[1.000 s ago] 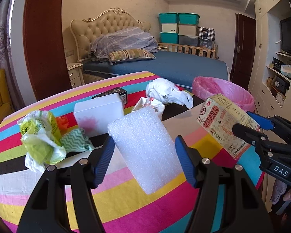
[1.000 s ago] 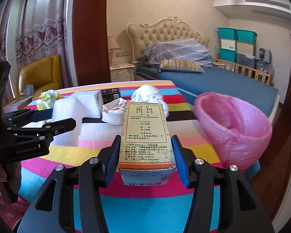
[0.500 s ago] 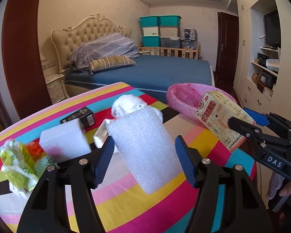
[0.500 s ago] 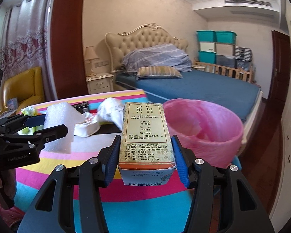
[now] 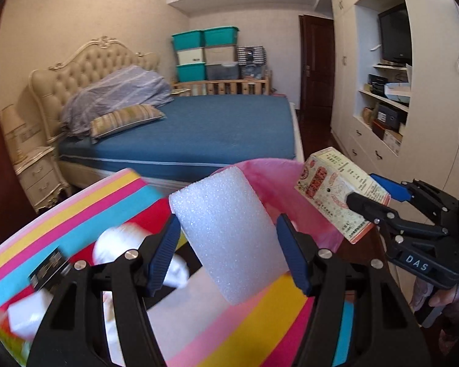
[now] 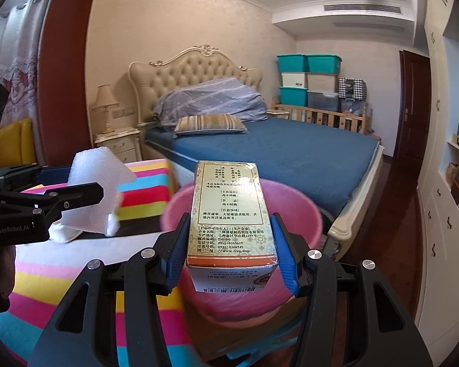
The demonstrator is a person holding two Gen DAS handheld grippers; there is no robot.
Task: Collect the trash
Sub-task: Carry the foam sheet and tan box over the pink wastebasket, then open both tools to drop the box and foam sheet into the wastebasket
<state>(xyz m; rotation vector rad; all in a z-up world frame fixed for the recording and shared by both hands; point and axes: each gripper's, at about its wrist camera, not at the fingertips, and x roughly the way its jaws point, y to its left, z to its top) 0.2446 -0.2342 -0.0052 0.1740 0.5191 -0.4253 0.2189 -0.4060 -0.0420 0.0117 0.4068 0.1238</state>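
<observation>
My left gripper (image 5: 229,253) is shut on a white foam block (image 5: 229,229) and holds it above the striped table, just short of the pink-lined trash bin (image 5: 278,189). My right gripper (image 6: 228,250) is shut on a beige medicine box (image 6: 228,214) and holds it over the bin (image 6: 293,211). The box also shows in the left wrist view (image 5: 336,192), and the foam block in the right wrist view (image 6: 95,189).
The striped tablecloth (image 5: 76,208) carries a black box (image 5: 50,270), crumpled white paper (image 5: 119,244) and other blurred trash at the left edge. A blue bed (image 6: 290,156) lies beyond the bin. White cabinets (image 5: 382,122) stand on the right.
Both grippers have swung right toward the pink bin with their loads. The right gripper's box now hangs over the bin; the table trash has slid to the left of the view.
</observation>
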